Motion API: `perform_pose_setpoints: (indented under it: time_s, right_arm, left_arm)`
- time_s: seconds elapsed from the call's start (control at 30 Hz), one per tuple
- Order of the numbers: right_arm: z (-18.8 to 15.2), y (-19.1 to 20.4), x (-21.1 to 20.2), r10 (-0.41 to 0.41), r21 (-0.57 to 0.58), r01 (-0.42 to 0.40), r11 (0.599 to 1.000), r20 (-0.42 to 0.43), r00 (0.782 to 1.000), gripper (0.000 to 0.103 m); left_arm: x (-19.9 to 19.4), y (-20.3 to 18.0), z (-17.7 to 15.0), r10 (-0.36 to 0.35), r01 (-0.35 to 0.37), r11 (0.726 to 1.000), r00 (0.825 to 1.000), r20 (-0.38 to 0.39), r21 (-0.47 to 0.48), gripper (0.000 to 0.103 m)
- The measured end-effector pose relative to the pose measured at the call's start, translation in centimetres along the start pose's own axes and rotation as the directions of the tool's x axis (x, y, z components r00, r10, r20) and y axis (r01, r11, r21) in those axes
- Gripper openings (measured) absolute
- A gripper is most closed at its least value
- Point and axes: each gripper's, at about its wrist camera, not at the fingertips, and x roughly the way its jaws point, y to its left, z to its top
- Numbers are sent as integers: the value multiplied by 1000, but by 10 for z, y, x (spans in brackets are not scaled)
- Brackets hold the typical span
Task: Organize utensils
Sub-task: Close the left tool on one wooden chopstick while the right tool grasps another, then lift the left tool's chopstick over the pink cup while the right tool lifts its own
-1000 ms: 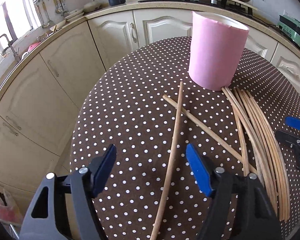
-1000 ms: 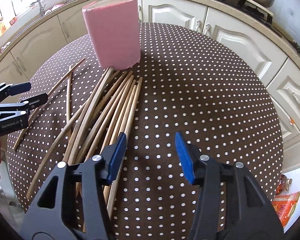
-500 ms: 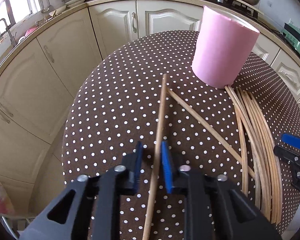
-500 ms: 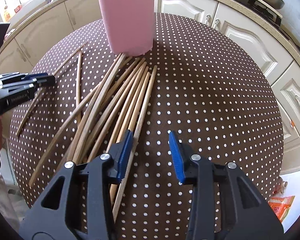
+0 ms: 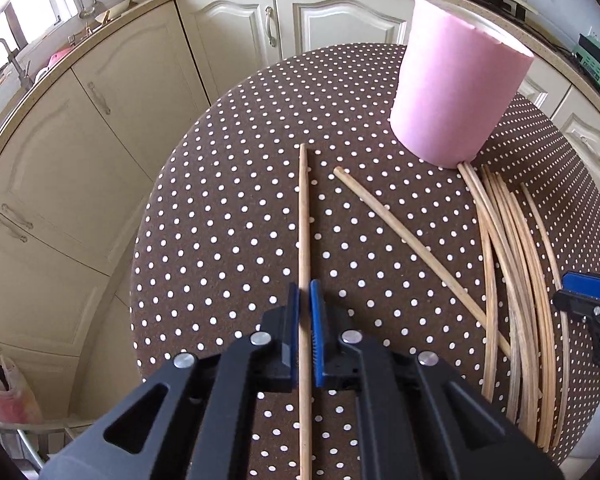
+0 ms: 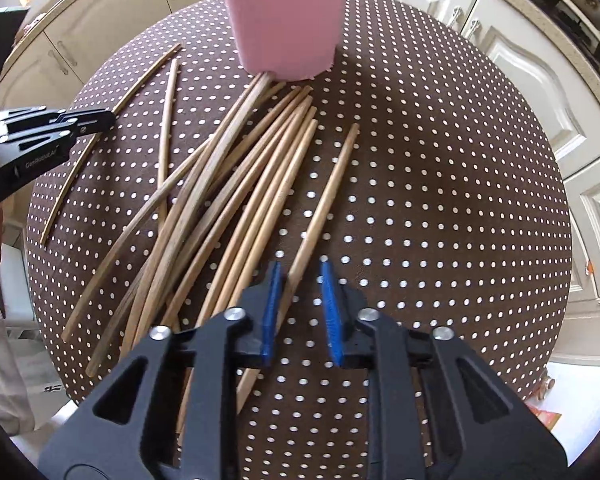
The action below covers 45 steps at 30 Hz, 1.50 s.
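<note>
Left tool (image 5: 304, 312) closed on chopstick (image 5: 303, 224).

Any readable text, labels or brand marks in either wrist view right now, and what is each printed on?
"GenRobot.AI": small white lettering on the black body of the left gripper, seen in the right wrist view; partly blurred, so the reading is uncertain.
The orange packet near the floor carries print too blurred to read.
No other text is visible.

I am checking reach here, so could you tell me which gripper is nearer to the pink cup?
Neither clearly. The right gripper sits over the chopstick pile leading to the cup; the left gripper, shut on one chopstick, sits off to the cup's side.
</note>
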Motion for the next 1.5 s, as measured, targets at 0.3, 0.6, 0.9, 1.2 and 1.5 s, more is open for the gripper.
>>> perform_pose_setpoints:
  time_s: [0.3,0.6,0.9,1.2,1.5]
  right_arm:
    - [18,-40,2,84,60,-83,995,-21,996,7]
    - [-2,-75,-20,163,121,-177,977,118,980,7]
    - [-5,-100,-78,242,121,-295,948,330,912,7]
    - [-4,-90,-138,254,69,-330,942,496,830,7]
    - [32,-70,-159,281,18,-368,930,612,739,7]
  left_arm:
    - [-3,1,-5,-127,128,991,992,17,-46,6]
    - [-44,-3,-17,-163,177,982,970,181,-66,6]
    - [-98,-11,-20,-236,271,961,900,366,-47,6]
    - [-135,-34,-7,-279,308,951,825,492,23,6]
    - [-144,-53,32,-300,315,947,780,549,70,6]
